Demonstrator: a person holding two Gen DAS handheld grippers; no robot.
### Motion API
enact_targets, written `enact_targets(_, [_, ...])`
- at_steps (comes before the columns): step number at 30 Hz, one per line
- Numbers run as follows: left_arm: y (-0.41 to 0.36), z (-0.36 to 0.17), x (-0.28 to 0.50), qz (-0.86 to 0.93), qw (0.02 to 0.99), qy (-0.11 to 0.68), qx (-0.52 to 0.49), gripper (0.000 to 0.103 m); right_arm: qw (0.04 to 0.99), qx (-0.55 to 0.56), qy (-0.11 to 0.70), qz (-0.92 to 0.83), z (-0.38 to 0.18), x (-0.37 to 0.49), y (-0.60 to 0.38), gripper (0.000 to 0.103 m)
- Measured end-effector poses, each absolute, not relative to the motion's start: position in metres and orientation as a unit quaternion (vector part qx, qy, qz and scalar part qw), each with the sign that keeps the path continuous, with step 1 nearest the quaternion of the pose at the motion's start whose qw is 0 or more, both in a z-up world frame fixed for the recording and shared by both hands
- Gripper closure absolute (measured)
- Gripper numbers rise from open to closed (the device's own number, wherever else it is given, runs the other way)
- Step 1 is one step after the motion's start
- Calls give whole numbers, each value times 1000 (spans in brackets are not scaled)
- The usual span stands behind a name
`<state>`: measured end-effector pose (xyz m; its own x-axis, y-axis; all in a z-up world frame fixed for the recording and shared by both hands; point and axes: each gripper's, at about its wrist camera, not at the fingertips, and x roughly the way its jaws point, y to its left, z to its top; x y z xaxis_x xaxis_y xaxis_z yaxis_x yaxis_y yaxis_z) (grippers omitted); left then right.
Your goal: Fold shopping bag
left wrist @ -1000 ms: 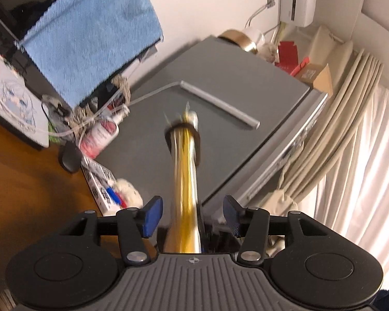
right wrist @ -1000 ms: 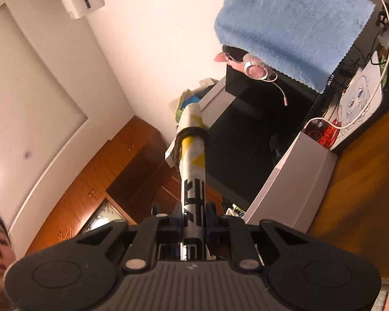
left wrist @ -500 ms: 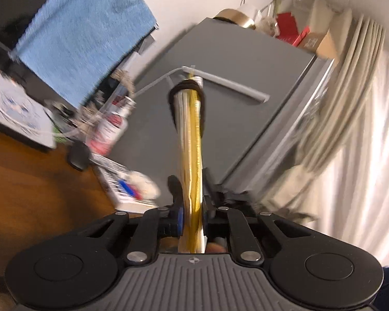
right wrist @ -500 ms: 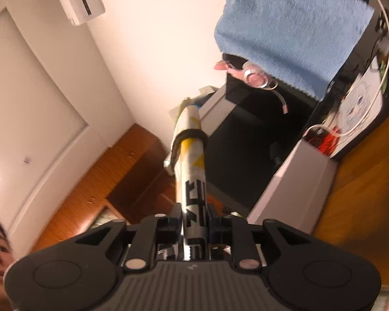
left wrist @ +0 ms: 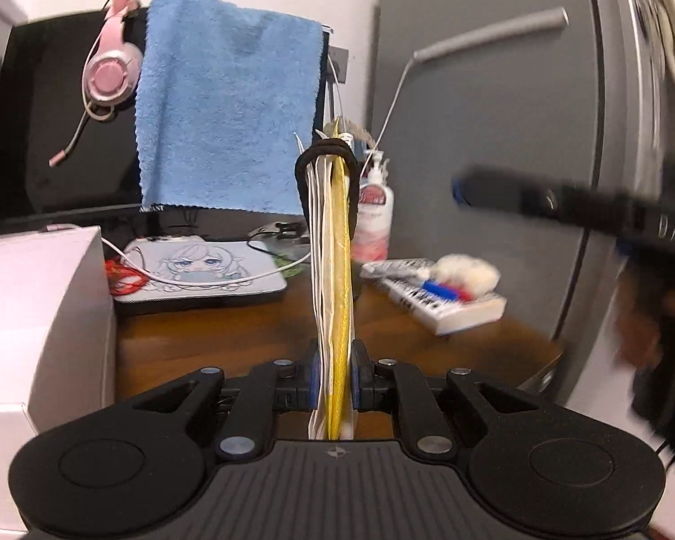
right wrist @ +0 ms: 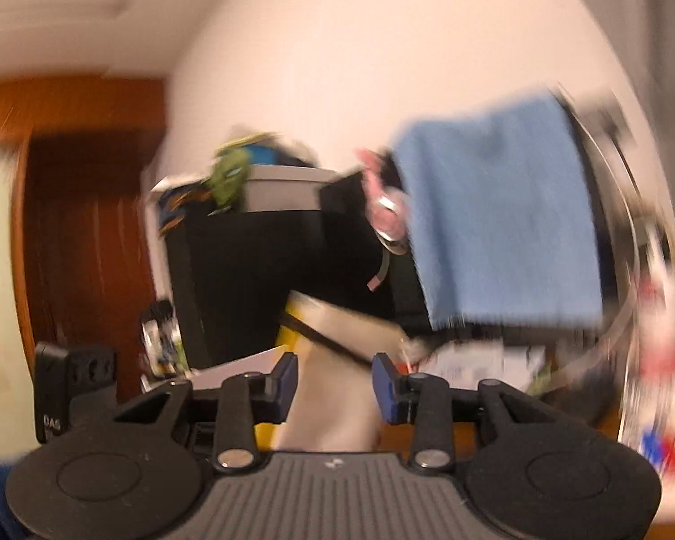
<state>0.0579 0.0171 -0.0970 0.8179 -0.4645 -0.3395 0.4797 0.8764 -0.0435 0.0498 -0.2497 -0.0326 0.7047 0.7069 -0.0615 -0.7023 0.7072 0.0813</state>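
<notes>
Since a second ago, my left tongs (left wrist: 333, 380) have clamped the folded shopping bag (left wrist: 333, 279), a thin white-and-yellow bundle ringed by a black band (left wrist: 324, 150), upright above the counter (left wrist: 229, 337). Right view, blurred: my right tongs (right wrist: 335, 380) are opening, pads clear of the bag between them.

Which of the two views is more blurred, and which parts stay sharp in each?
Right wrist view: heavy motion smear; blue towel streaked, only the right gripper crisp. Left wrist view: mostly sharp; folded bag and left gripper clear, right edge blurred.
</notes>
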Motion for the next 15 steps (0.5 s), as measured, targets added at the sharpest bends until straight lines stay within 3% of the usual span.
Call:
enact_targets(2, [13, -101, 58, -242, 954, 173, 36, 91, 931, -37, 38, 362, -25, 46, -228, 94])
enact_targets(7, [3, -105, 58, -236, 954, 173, 68, 91, 933, -139, 21, 330, -18, 43, -189, 94])
enact_targets(15, [-4, -110, 59, -234, 951, 182, 88, 91, 933, -203, 37, 294, -22, 51, -165, 93])
